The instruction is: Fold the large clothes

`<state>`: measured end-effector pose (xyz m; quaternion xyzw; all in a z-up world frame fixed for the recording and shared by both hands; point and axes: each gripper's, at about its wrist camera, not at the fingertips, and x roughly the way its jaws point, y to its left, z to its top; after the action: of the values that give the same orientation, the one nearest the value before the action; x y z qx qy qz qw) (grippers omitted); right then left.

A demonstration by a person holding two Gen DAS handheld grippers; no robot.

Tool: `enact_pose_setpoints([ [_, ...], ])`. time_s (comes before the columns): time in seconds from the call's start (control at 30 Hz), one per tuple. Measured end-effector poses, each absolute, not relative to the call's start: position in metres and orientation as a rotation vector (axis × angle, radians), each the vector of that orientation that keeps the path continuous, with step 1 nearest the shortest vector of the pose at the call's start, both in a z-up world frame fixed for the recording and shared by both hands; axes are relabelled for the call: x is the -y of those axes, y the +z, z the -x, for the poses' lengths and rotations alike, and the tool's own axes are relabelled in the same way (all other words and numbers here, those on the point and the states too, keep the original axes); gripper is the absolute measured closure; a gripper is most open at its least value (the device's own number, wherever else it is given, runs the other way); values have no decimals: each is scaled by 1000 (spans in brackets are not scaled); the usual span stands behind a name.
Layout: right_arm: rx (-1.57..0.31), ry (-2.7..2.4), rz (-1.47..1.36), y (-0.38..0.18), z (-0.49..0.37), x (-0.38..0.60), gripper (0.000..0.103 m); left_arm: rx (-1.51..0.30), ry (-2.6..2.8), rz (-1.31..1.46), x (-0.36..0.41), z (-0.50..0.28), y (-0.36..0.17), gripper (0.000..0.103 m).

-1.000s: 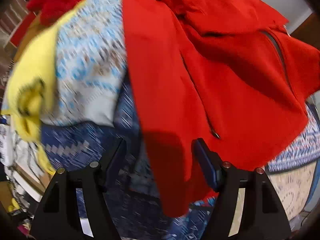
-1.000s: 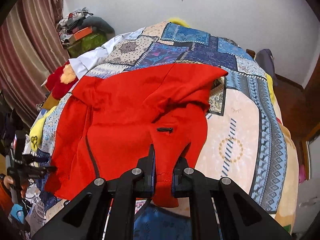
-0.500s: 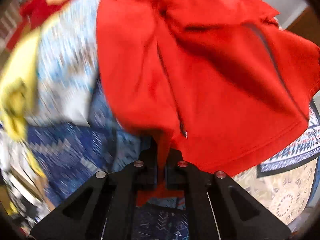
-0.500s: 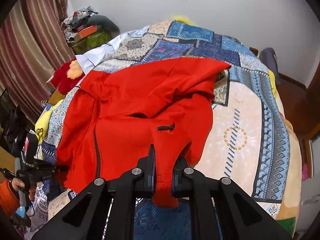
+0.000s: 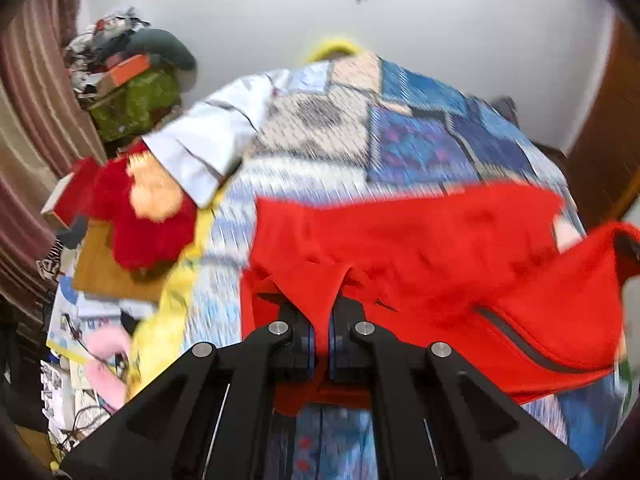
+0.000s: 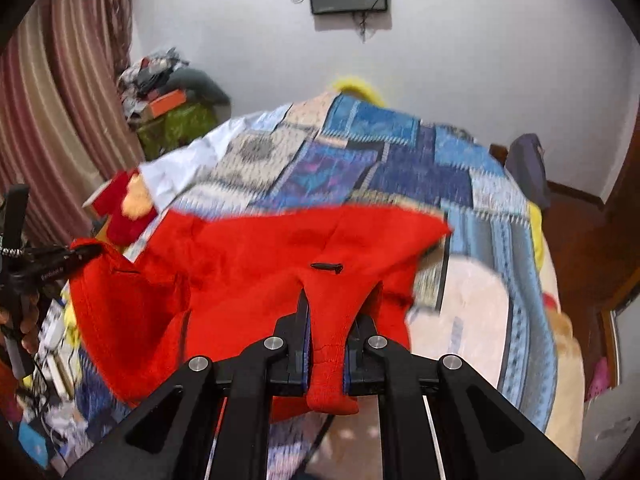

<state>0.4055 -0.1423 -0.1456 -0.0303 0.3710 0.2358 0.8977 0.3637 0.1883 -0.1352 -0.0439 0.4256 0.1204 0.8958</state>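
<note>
**Tools clamped on the red jacket**

Your left tool (image 5: 319,346) and right tool (image 6: 326,354) each pinch an edge of the big red fleece zip jacket (image 6: 256,264), lifted over the blue patchwork bedspread (image 6: 400,160). It looks soft, floppy and fairly light; grip hems, not the dark zip pull (image 6: 327,267).

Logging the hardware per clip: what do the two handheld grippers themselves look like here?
The left gripper and the right gripper look alike: matte black angular linkage arms with triangular cut-outs, round silver pivot pins, and flat black fingers with blue inner pads. In the right wrist view, the left unit shows a black handle with small white lettering, too blurred to read. No sleeves visible.
</note>
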Motion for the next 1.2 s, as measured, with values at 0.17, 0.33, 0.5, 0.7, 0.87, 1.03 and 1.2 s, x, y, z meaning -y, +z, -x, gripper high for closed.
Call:
enact_pose_setpoints([
  [0.17, -814, 405, 41, -156, -487, 127, 95, -899, 368, 113, -225, -436, -155, 98],
  [0.33, -917, 355, 31, -201, -564, 111, 95, -983, 429, 189, -260, -497, -206, 98],
  [0.5, -975, 340, 48, -243, -605, 103, 94, -1057, 456, 126, -263, -529, -256, 97],
  [0.7, -1005, 429, 9, -246, -612, 122, 84, -1095, 468, 56, -255, -536, -276, 96],
  [0.87, -864, 281, 115, -222, -596, 146, 29, -1121, 495, 60, -255, -539, -277, 96],
  [1.03, -797, 211, 228, -196, -575, 161, 29, -1097, 444, 85, -254, -532, -250, 94],
  [1.2, -751, 288, 248, -172, -539, 156, 28, -982, 410, 142, -254, -503, -191, 81],
])
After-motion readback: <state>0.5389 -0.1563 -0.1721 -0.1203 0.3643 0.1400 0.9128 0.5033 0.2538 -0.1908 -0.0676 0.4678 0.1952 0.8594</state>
